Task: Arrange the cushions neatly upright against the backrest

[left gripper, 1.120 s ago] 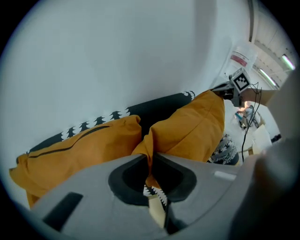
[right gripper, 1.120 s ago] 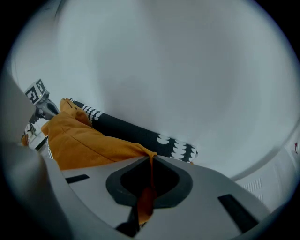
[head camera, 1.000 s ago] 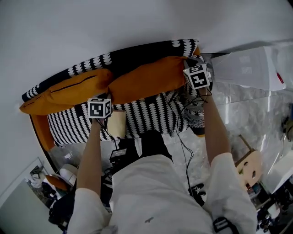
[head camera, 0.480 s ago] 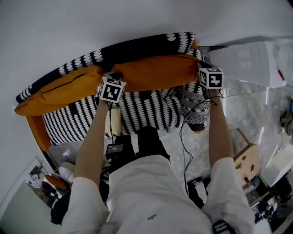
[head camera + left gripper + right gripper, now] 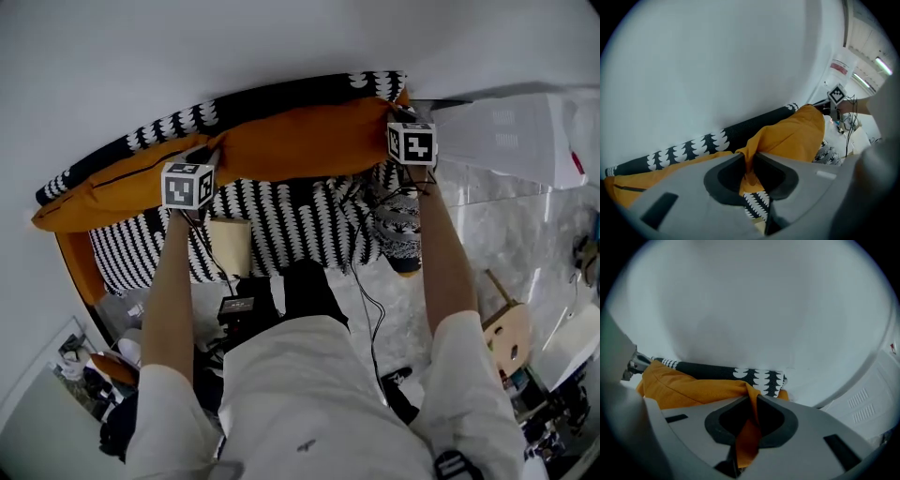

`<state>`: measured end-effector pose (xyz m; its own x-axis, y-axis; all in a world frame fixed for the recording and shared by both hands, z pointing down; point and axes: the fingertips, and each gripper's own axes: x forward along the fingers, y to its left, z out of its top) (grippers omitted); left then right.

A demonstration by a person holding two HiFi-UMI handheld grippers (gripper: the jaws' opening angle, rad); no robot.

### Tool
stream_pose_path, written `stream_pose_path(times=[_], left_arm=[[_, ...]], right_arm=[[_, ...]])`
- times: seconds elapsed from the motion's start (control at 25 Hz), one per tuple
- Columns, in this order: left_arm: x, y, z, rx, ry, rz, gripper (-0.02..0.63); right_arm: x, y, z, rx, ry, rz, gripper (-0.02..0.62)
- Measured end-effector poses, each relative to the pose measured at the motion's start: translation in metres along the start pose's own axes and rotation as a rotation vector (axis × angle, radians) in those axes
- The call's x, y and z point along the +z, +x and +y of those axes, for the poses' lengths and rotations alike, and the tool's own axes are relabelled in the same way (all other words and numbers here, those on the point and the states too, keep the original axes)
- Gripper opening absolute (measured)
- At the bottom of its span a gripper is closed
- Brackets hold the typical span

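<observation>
Wall (image 5: 187,47), white and bare, fills the far side of the scene. A sofa (image 5: 291,220) in a black-and-white patterned cover stands against it, with its dark backrest (image 5: 281,98) running along the wall and orange showing at its left end. The person stands at the near edge of the seat in a white top, with both arms stretched out over it.

Two long orange cushions lie end to end along the foot of the backrest. The left cushion (image 5: 103,192) lies low and tilted, with its far edge against the backrest and nothing holding it. The right cushion (image 5: 300,141) leans against the backrest and is held at both ends.

The left gripper (image 5: 750,159) is at this cushion's left corner. Its jaws have just been easing open a little, yet a fold of the orange cover runs between their tips and looks pinched there. The right gripper (image 5: 752,401) has its jaws pressed together on a thin fold of orange fabric at the cushion's right corner, close to the patterned end of the backrest.

To the right of the sofa stands a white boxy unit (image 5: 506,136). A pale cylinder (image 5: 230,246) rests near the front of the seat, below the left gripper. A wooden stool (image 5: 506,337) is on the cluttered floor at the near right.
</observation>
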<state>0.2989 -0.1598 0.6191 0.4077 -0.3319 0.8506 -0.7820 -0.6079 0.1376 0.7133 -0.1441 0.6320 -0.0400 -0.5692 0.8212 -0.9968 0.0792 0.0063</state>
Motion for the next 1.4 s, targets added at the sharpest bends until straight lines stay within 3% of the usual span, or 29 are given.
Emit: stream_pose_path(times=[0.08, 0.16, 0.24, 0.36, 0.52, 0.76, 1.04, 1.12, 1.2, 1.28, 1.4], left_arm=[[-0.001, -0.013, -0.005, -0.037, 0.001, -0.019, 0.084], [-0.001, -0.030, -0.004, -0.065, -0.005, -0.047, 0.130], [-0.001, -0.049, 0.005, -0.040, -0.023, -0.084, 0.187], [-0.007, -0.069, 0.015, 0.030, -0.001, -0.105, 0.192], [-0.012, -0.077, 0.000, 0.058, 0.042, -0.124, 0.192], [-0.028, -0.056, -0.083, -0.036, 0.096, -0.125, 0.186], [-0.067, -0.001, -0.187, -0.220, 0.356, 0.027, 0.168], [-0.059, 0.012, -0.190, -0.188, 0.476, 0.030, 0.132], [-0.045, 0.025, -0.172, -0.106, 0.533, 0.028, 0.090], [-0.032, 0.036, -0.145, -0.070, 0.453, 0.034, 0.054], [-0.010, 0.044, -0.123, -0.119, 0.262, 0.029, 0.028]], right_arm=[[-0.004, -0.011, -0.005, 0.037, 0.050, -0.056, 0.036], [-0.008, -0.024, -0.013, 0.070, 0.135, -0.131, 0.141], [-0.007, -0.035, -0.022, 0.106, 0.243, -0.196, 0.252], [0.001, -0.056, -0.027, 0.093, 0.295, -0.272, 0.252], [0.000, -0.084, -0.001, 0.110, 0.240, -0.321, 0.252], [-0.045, -0.102, 0.071, 0.214, 0.195, -0.269, 0.252], [-0.091, -0.070, 0.124, 0.287, 0.167, -0.129, 0.252], [-0.082, -0.054, 0.126, 0.273, 0.158, -0.134, 0.252], [-0.073, -0.044, 0.125, 0.264, 0.161, -0.140, 0.252], [-0.065, -0.037, 0.125, 0.277, 0.163, -0.138, 0.252], [-0.053, -0.028, 0.125, 0.294, 0.160, -0.126, 0.252]])
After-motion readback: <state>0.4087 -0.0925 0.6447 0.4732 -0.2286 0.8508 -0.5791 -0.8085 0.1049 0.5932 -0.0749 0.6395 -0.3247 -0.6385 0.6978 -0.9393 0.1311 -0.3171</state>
